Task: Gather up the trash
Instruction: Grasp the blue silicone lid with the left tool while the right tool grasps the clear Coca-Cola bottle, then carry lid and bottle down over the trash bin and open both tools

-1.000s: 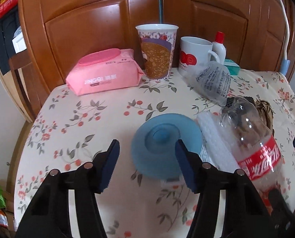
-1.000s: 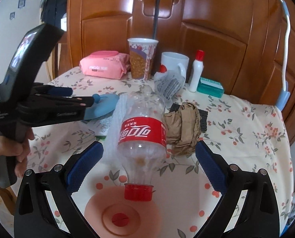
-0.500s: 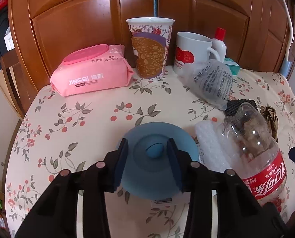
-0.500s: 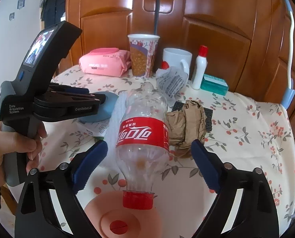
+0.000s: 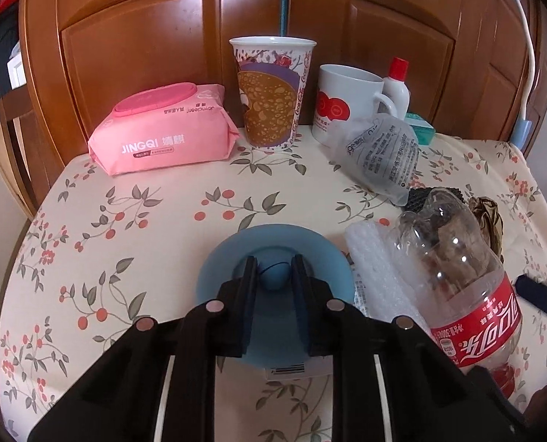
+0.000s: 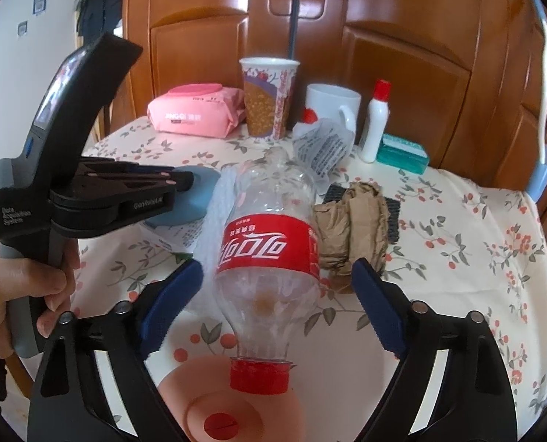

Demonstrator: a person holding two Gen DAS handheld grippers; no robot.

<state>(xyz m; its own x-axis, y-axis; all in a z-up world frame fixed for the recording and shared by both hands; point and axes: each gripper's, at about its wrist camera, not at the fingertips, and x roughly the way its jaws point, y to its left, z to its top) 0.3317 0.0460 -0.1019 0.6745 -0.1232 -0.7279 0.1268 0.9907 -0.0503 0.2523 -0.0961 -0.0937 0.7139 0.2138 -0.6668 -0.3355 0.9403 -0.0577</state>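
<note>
Two handheld grippers work over a table (image 5: 155,199) covered in a cream cloth with a red-berry print, set against wooden cabinet doors (image 6: 402,73). Along the back of the table stand a pink wipes pack (image 5: 162,132), a tall printed paper cup (image 5: 271,92), a white mug (image 5: 341,105) and a small white bottle with a red cap (image 6: 374,125).

Nearer the cameras lies an empty clear plastic bottle (image 6: 269,250) with a red label, on its side, its red cap pointing toward the right gripper. Crumpled brown paper (image 6: 354,221) sits just beside it, and a crinkled clear plastic bag (image 5: 382,154) lies farther back.

The right gripper (image 6: 277,305) straddles the bottle's lower half — its blue pads have just been closing in, yet a gap remains on each side.

The left gripper (image 5: 275,280), held by a hand (image 6: 19,294), has just been closing and now pinches the small knob at the centre of a round blue lid (image 5: 273,258) — the lid rests on the table beside the bottle.
</note>
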